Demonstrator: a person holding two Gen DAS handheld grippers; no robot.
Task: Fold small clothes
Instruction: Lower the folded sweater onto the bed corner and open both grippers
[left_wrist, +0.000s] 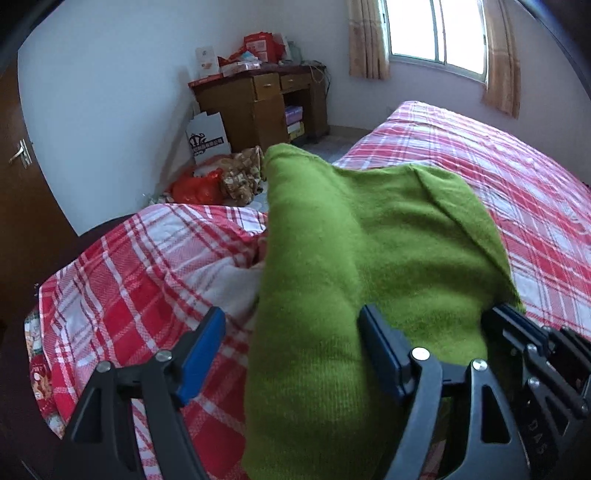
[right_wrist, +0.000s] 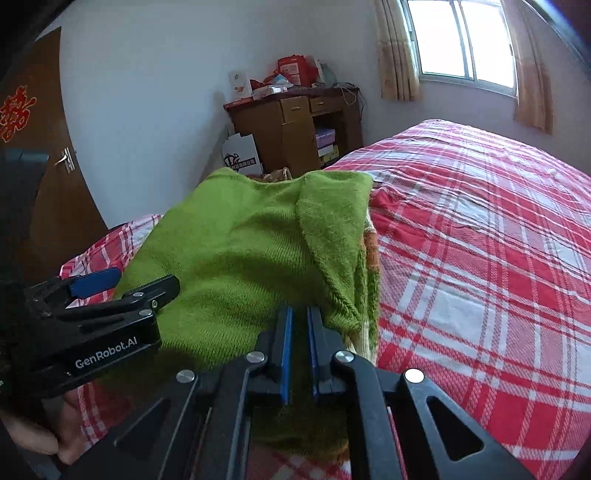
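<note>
A green knitted sweater (left_wrist: 351, 258) lies on the red and white plaid bed (left_wrist: 147, 280), its sleeves folded in over the body. My left gripper (left_wrist: 291, 354) is open, its blue pads either side of the sweater's left edge near the hem. It also shows at the left of the right wrist view (right_wrist: 125, 286). My right gripper (right_wrist: 299, 350) is shut on the hem of the sweater (right_wrist: 236, 251), near its right edge, and shows at the right of the left wrist view (left_wrist: 517, 321).
The plaid bed (right_wrist: 480, 258) stretches to the right. A wooden desk (left_wrist: 258, 103) with boxes on top stands at the far wall. Bags and a red sack (left_wrist: 199, 188) lie on the floor beside the bed. A brown door (right_wrist: 55, 206) is at left.
</note>
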